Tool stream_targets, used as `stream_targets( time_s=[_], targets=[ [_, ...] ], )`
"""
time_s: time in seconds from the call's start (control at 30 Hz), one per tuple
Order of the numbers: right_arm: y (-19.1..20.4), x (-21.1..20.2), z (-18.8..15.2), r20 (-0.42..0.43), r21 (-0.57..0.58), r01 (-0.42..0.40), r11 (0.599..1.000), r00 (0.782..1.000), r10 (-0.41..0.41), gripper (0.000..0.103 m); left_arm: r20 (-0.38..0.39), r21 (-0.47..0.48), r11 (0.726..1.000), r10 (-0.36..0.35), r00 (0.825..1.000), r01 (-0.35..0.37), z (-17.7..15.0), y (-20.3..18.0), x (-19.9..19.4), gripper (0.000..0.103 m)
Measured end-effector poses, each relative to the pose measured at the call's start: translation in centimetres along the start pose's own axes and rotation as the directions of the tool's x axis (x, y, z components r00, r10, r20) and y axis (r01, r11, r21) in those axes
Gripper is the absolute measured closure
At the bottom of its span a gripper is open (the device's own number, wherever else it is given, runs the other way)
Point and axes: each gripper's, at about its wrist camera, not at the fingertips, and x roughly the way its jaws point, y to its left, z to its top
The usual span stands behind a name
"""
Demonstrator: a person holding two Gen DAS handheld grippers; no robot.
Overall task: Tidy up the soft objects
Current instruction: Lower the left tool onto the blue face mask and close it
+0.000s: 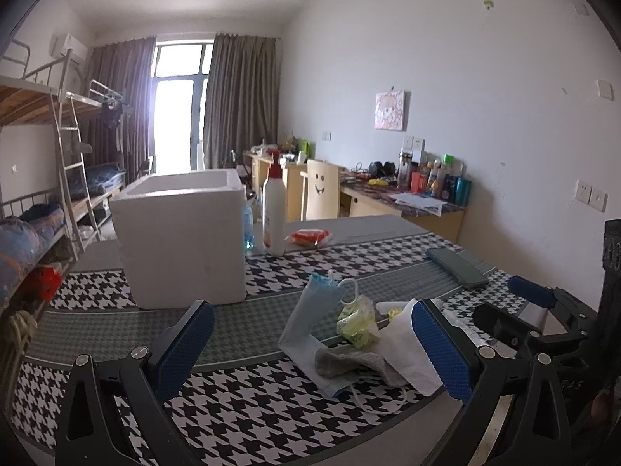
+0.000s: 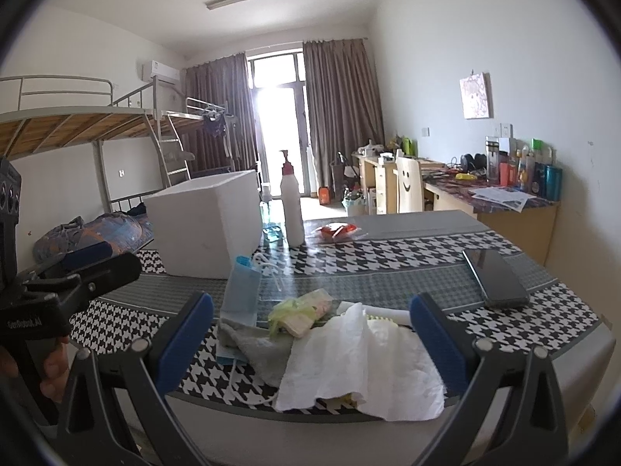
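A pile of soft things lies on the houndstooth table near its front edge: a blue face mask (image 1: 310, 314) (image 2: 241, 295), a grey cloth (image 1: 349, 363) (image 2: 260, 345), a yellow-green plastic wrapper (image 1: 355, 320) (image 2: 300, 310) and a white tissue (image 1: 407, 349) (image 2: 349, 365). A white foam box (image 1: 182, 237) (image 2: 205, 221) stands open-topped behind the pile, to the left. My left gripper (image 1: 314, 349) is open and empty, its jaws either side of the pile. My right gripper (image 2: 310, 343) is open and empty, just before the tissue.
A white pump bottle (image 1: 273, 209) (image 2: 292, 202) and a red snack packet (image 1: 308, 237) (image 2: 335, 231) stand behind the box. A dark phone (image 1: 456, 266) (image 2: 495, 277) lies at the right. Bunk beds are left, desks right.
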Motion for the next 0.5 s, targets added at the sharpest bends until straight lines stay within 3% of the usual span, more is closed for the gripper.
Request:
stream_targets(
  time_s=[0.5],
  targets=[
    [-1.6,2.2,-0.1,-0.066,0.031,0.018,0.999,0.998,-0.016,0.001,-0.104,-0.01,1.0,0.024,0.994,-0.025,-0.1,0.8,4.4,0.001]
  ],
)
